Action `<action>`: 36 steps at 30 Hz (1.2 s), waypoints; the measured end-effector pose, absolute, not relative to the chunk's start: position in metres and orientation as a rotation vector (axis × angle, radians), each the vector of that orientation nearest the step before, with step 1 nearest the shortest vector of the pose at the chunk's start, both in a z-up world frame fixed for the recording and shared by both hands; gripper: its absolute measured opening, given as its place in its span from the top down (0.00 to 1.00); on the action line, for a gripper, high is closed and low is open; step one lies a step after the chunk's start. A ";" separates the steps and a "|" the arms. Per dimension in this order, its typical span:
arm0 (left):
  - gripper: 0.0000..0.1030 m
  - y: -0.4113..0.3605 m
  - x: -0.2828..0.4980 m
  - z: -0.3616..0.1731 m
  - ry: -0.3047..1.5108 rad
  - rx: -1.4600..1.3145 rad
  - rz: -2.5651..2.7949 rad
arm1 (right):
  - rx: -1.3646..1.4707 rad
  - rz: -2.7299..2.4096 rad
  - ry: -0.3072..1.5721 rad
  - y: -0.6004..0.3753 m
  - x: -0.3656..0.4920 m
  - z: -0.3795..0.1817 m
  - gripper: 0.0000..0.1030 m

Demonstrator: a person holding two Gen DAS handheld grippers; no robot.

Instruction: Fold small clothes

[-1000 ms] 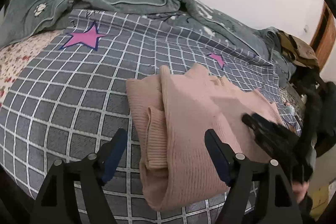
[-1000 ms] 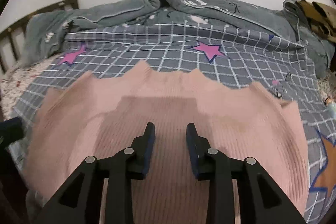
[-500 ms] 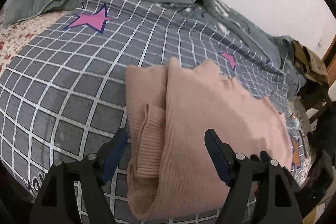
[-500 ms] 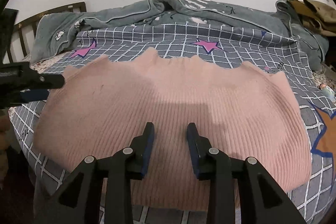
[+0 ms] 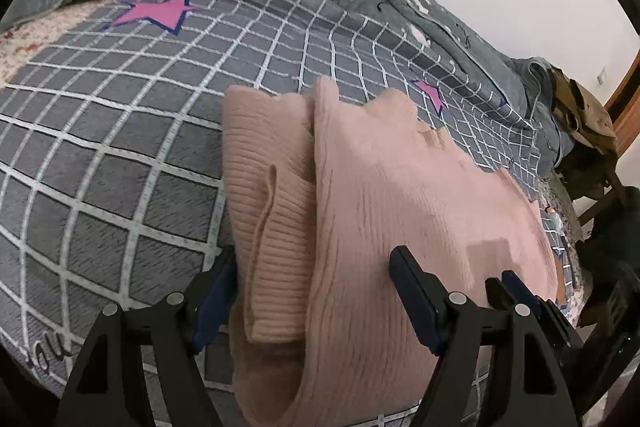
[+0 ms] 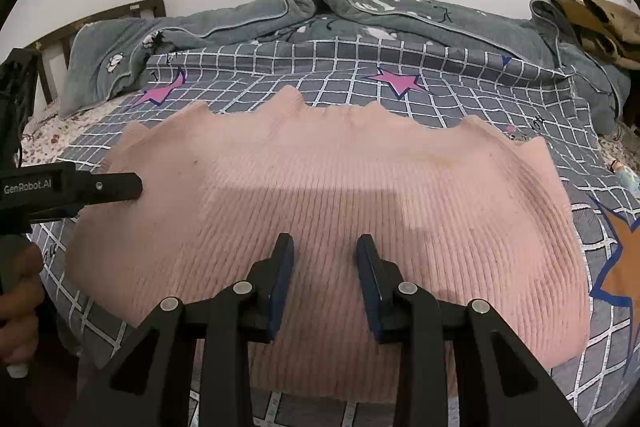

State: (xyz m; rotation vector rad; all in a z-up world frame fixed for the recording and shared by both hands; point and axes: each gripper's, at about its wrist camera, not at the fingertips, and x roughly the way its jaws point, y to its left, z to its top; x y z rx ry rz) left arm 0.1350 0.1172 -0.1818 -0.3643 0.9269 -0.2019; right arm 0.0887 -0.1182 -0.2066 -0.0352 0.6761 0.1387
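Left gripper (image 5: 312, 291) stands wide, straddling the left end of the pink sweater (image 6: 340, 195), nothing pinched; a sleeve (image 5: 268, 227) lies already folded in between its fingers. Right gripper (image 6: 325, 279) is narrow but empty, above the near hem at mid-body. The sweater lies flat on the checked bedspread (image 6: 460, 95), long axis left-to-right across both grippers; likely halfway folded, final folds remaining

A home bedroom: a bed (image 6: 460, 99) with checked star-print cover, rumpled grey quilt (image 6: 248, 23), wooden headboard (image 6: 132, 9).
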 end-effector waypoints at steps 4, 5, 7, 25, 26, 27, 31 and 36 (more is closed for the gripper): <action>0.29 0.116 0.141 -0.180 0.936 -0.355 -0.215 | -0.014 0.127 0.687 -0.120 0.091 -0.206 0.68; 0.29 0.116 0.142 -0.180 0.941 -0.357 -0.223 | -0.012 0.124 0.690 -0.119 0.091 -0.206 0.68; 0.29 0.118 0.145 -0.179 0.942 -0.356 -0.231 | -0.002 0.117 0.695 -0.119 0.093 -0.205 0.67; 0.78 0.095 0.135 -0.121 0.863 -0.368 -0.208 | 0.020 0.177 0.620 -0.151 0.056 -0.181 0.67; 0.78 0.090 0.135 -0.114 0.859 -0.375 -0.215 | 0.017 0.155 0.606 -0.160 0.054 -0.176 0.66; 0.79 0.083 0.135 -0.107 0.856 -0.381 -0.224 | 0.021 0.134 0.592 -0.172 0.052 -0.171 0.66; 0.79 0.040 0.138 -0.079 0.850 -0.382 -0.271 | 0.057 0.059 0.568 -0.220 0.048 -0.152 0.64; 0.79 -0.035 0.144 -0.057 0.831 -0.321 -0.401 | 0.113 -0.040 0.535 -0.287 0.036 -0.137 0.63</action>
